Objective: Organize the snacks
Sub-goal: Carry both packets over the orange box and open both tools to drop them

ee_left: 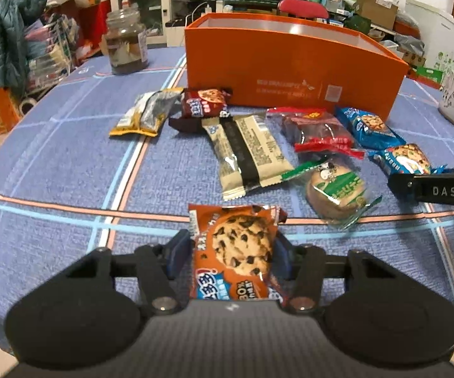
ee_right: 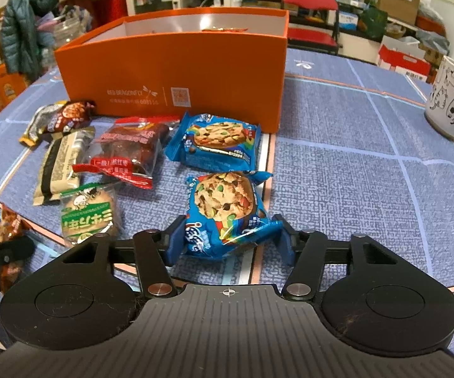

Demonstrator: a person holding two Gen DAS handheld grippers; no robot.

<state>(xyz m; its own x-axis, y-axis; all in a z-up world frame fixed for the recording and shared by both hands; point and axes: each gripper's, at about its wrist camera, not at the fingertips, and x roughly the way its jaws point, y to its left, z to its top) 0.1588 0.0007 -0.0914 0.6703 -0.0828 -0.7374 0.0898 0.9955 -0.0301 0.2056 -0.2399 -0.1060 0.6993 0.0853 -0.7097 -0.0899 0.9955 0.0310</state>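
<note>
A: Status, L side?

B: My left gripper (ee_left: 234, 249) has its jaws closed in on an orange-brown choc-chip cookie packet (ee_left: 235, 252), blue pads pressed to both sides of the wrapper. It sits just above the blue checked tablecloth (ee_left: 53, 163), near edge of the table.

A: And R?

B: My right gripper (ee_right: 231, 239) has its jaws narrowed round a blue plastic cookie packet w/ coloured candy bits (ee_right: 227, 211). The pads touch the wrapper both sides; its lower end is crumpled between them. Can't tell if it's off the cloth.

A: Box?

B: Open-top orange cardboard box (ee_left: 290, 66) stands at the far side of the cloth, white inside. From the R cam, sth orange shows just over its back rim; too little visible to name.

A: What's loose?

B: In front of the box, L to R: a yellow-and-silver foil packet (ee_left: 146, 111), a dark-brown cookie packet (ee_left: 205, 102), a beige bar wrapper w/ black band (ee_left: 249, 154), a clear bag of red dates w/ red label (ee_left: 315, 132), a second blue cookie packet (ee_left: 369, 127). Nearer me lies a green-labelled clear-wrapped round biscuit (ee_left: 337, 189).

A: Other stuff?

B: A glass jar w/ dark contents (ee_left: 126, 44) far left, a white cat-print cup (ee_right: 451, 97) far right.
</note>
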